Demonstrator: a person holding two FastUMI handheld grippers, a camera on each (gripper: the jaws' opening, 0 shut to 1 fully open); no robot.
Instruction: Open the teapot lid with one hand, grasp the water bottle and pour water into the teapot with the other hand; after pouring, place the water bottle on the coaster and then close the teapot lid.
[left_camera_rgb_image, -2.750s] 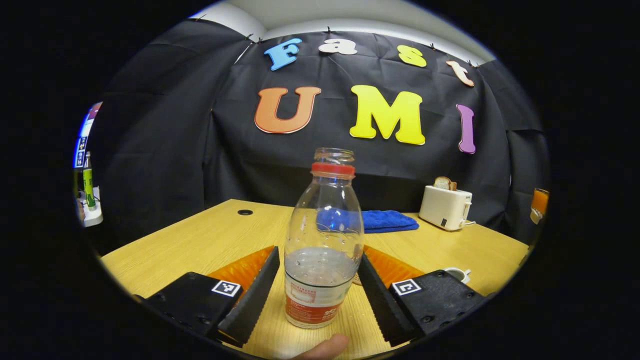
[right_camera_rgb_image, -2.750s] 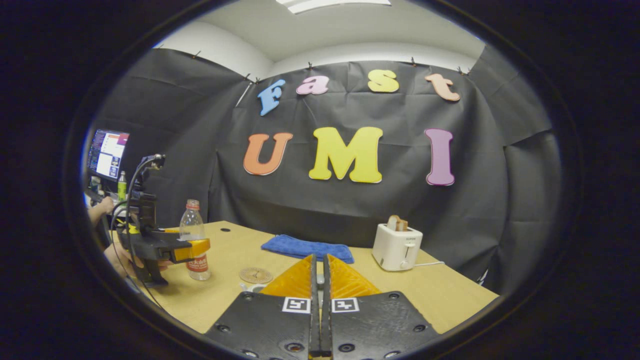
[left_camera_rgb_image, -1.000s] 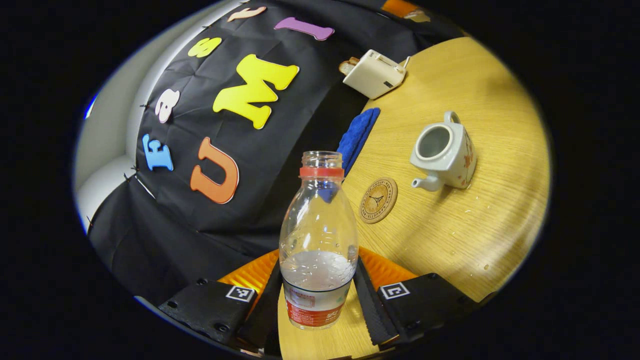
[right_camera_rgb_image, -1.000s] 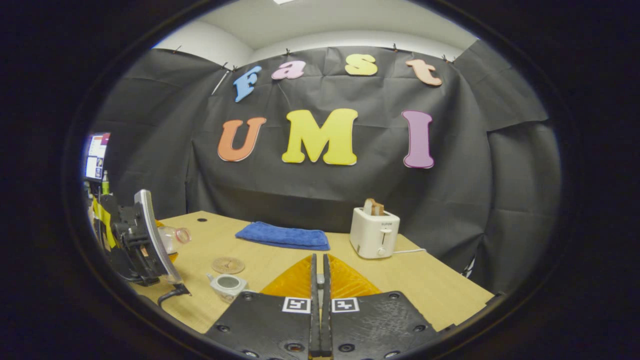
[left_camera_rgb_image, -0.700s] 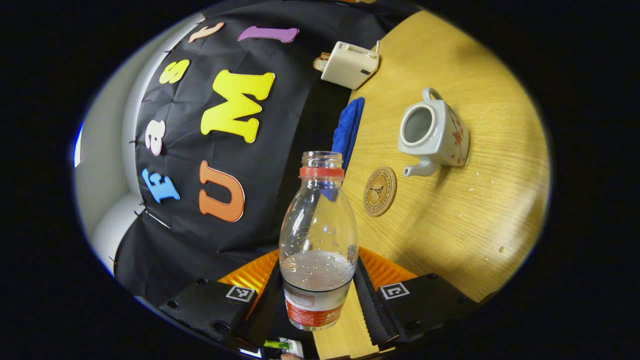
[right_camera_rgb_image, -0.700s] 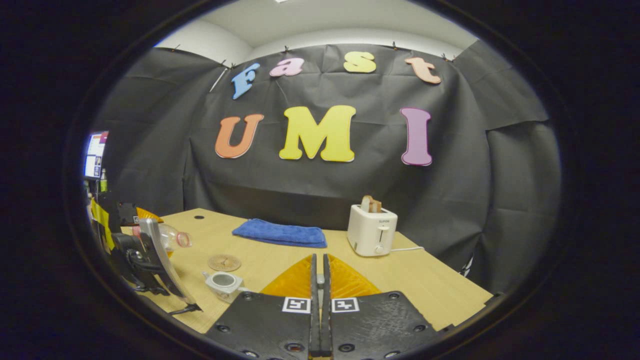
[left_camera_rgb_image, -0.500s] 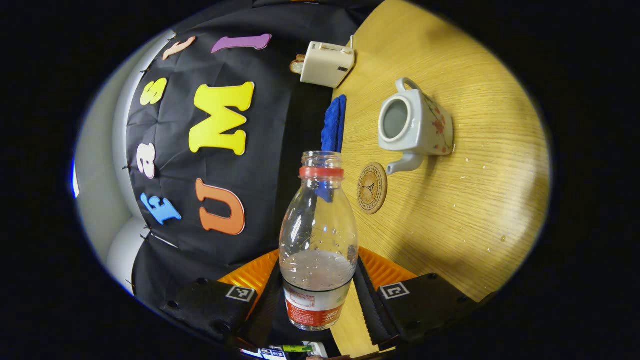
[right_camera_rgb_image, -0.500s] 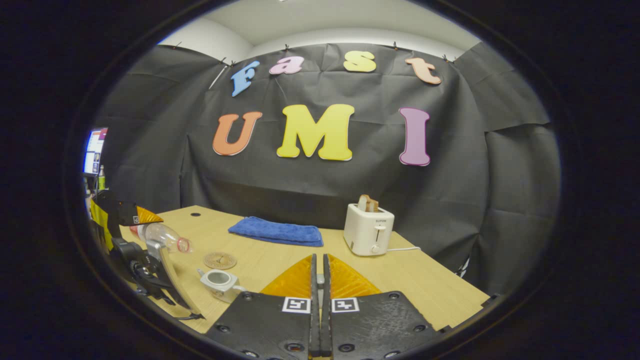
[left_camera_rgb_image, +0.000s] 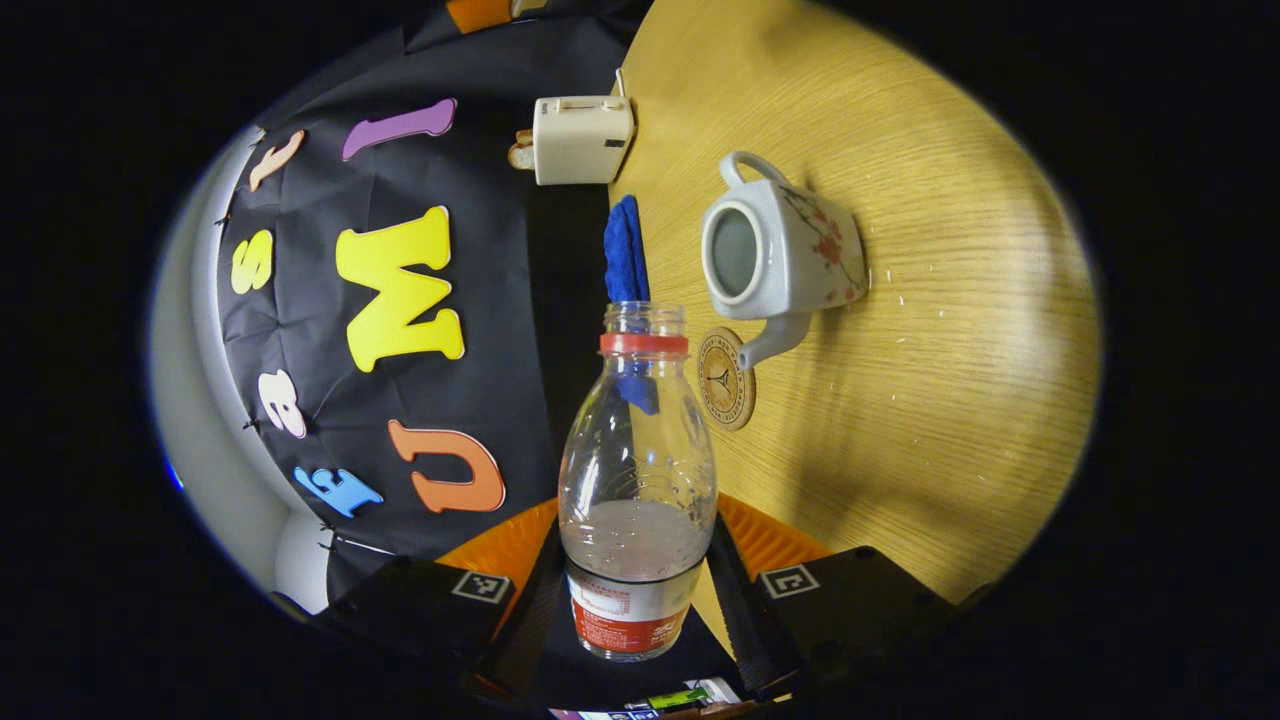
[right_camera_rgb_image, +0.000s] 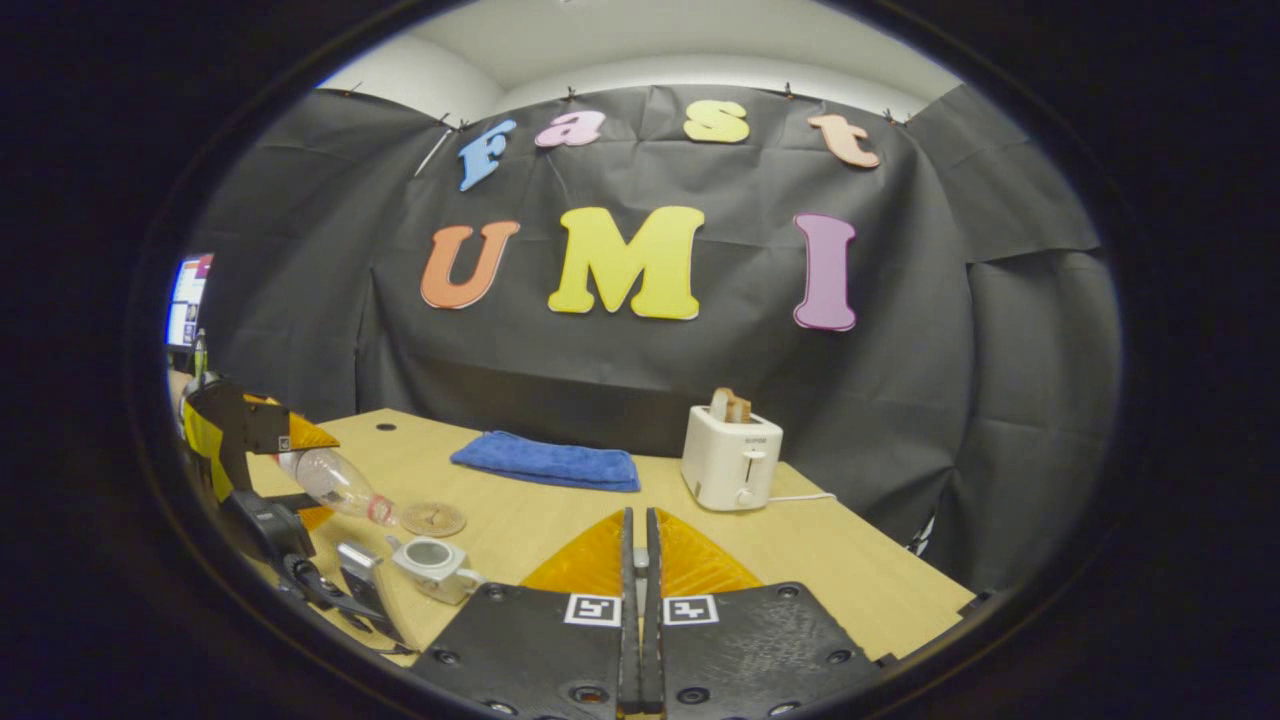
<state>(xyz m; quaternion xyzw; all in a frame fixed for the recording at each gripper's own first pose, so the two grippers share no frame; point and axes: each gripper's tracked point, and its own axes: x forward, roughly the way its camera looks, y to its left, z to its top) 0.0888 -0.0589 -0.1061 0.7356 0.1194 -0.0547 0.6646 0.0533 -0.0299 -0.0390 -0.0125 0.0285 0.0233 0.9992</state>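
Left gripper grips the water bottle, tipped far over with its open neck toward the lidless teapot, at about one o'clock from the bottle in the left gripper view. Right gripper is clenched; whether it holds the lid, I cannot tell. Pouring looks about to begin: next, bring the neck over the opening. The coaster lies just beside the spout.
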